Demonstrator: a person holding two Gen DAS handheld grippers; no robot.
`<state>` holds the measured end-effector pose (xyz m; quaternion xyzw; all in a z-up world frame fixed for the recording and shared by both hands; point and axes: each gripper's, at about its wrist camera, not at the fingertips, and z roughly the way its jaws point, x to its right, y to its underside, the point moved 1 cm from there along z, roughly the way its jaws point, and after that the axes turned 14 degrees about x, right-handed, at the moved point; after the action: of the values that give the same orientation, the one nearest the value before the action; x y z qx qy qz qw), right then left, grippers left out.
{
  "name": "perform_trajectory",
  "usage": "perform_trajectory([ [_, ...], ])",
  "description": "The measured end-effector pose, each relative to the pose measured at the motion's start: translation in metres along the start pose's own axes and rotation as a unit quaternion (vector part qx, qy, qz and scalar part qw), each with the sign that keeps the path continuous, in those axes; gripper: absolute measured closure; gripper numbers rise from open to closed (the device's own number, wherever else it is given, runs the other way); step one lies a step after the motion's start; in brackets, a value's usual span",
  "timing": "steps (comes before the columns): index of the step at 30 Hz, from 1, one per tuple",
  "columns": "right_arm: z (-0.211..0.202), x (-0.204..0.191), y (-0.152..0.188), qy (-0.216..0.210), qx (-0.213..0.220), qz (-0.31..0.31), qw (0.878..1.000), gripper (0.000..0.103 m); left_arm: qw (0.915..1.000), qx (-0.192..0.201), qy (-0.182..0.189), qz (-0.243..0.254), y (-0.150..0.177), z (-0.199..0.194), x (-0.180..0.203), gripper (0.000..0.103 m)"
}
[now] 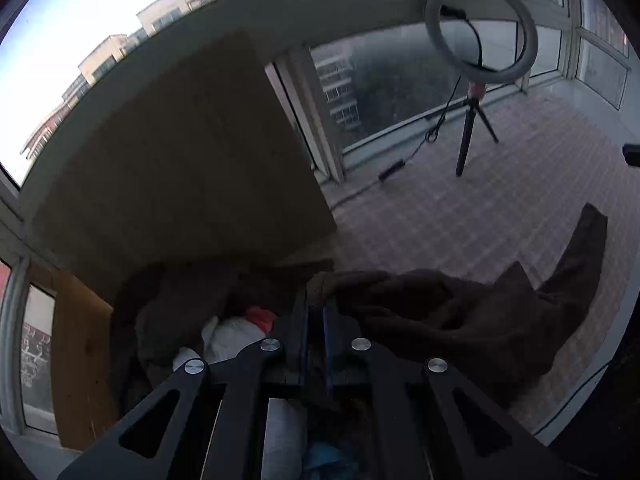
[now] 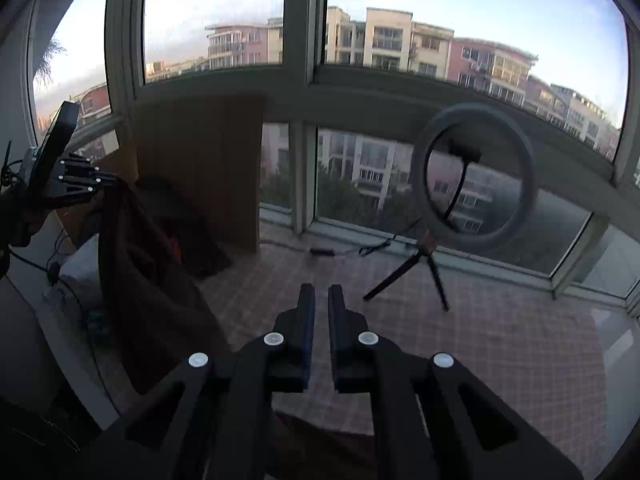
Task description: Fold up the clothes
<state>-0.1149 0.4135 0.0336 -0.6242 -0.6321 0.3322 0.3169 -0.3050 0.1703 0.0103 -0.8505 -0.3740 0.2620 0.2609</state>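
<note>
While the left gripper (image 1: 318, 308) pinches brown cloth (image 1: 460, 312) (hanging), the right gripper (image 2: 322, 300) grips nothing.

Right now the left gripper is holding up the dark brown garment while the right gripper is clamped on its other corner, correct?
Not quite. The left gripper does hold up the dark brown garment, but the right gripper grips nothing: the right wrist view shows its fingers slightly parted over the checked floor covering, with no cloth between them.

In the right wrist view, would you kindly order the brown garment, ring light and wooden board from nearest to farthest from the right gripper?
1. Brown garment: hanging at left, nearest the right gripper.
2. Ring light: ahead right, by the window.
3. Wooden board: far left, against the window.
</note>
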Motion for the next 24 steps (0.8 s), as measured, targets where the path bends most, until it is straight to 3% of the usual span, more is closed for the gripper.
perform_trajectory([
  [2,0.057,-0.018,0.072,-0.036,-0.097,0.006,0.995,0.096,0.9996,-0.027,-0.003,-0.011,0.024,0.023,-0.005,0.098],
  [3,0.076,-0.028,0.099,-0.056,-0.126,0.007,0.99,0.096,0.9994,-0.03,0.0,-0.016,0.029,0.025,-0.009,0.098],
  [5,0.103,-0.05,0.14,-0.092,-0.16,0.01,0.983,0.096,0.9989,-0.037,0.006,-0.027,0.038,0.03,-0.015,0.098],
  [7,0.125,-0.063,0.159,-0.104,-0.169,0.02,0.98,0.096,0.9983,-0.044,0.012,-0.037,0.048,0.035,-0.021,0.098],
  [13,0.159,-0.085,0.129,-0.134,-0.135,0.008,0.982,0.093,0.9958,-0.06,0.029,-0.063,0.071,0.047,-0.038,0.098],
  [15,0.161,-0.089,0.118,-0.144,-0.125,-0.01,0.982,0.071,0.9961,-0.056,0.036,-0.058,0.069,0.045,-0.038,0.098],
  [16,0.165,-0.092,0.116,-0.144,-0.128,-0.023,0.981,0.048,0.9961,-0.055,0.038,-0.057,0.068,0.044,-0.039,0.098],
  [17,0.169,-0.095,0.114,-0.145,-0.13,-0.036,0.98,0.042,0.9961,-0.055,0.04,-0.056,0.068,0.044,-0.04,0.098],
  [21,0.185,-0.108,0.106,-0.147,-0.14,-0.086,0.975,0.042,0.996,-0.055,0.045,-0.054,0.07,0.046,-0.042,0.098],
  [24,0.202,-0.113,0.114,-0.165,-0.168,-0.074,0.969,0.043,0.9962,-0.042,0.05,-0.058,0.067,0.036,-0.043,0.098],
])
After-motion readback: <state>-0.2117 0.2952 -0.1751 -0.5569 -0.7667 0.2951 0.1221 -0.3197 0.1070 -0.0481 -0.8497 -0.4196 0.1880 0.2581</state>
